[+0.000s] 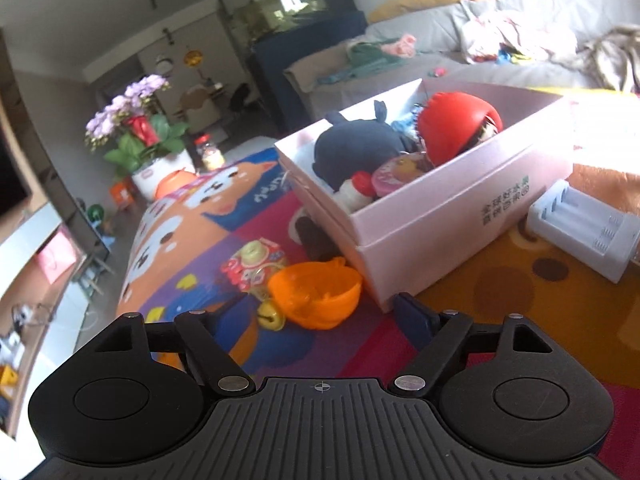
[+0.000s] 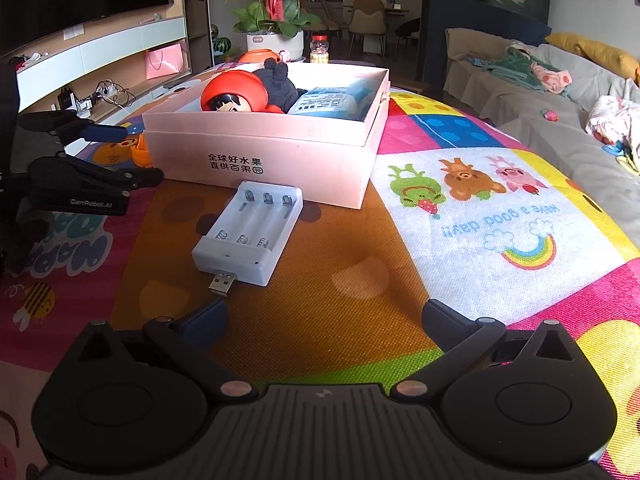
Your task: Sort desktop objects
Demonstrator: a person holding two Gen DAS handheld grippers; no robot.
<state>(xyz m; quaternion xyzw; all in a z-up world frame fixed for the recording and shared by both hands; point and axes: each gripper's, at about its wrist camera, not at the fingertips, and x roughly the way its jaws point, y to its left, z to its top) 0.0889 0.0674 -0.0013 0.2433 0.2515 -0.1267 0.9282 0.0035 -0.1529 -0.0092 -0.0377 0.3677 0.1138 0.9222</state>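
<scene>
Black ribbed claw (image 1: pixel 320 312), silver screws, blue pads

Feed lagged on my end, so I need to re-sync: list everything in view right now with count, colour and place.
Box: one, pink, mid-mat, open.
Doll: one, red-hooded, in the box.
Plush: one, dark navy, in the box beside the doll.
Packet: one, blue-white, in the box.
Battery charger: one, white, empty, on the mat in front of the box.
Orange shell: one, on the mat by the box corner.
Snack pack: one, red-yellow, beside the shell.
Bell: one, yellow, beside the shell.
Left gripper: black, open, near the shell.
Right gripper: black, open, empty.
</scene>
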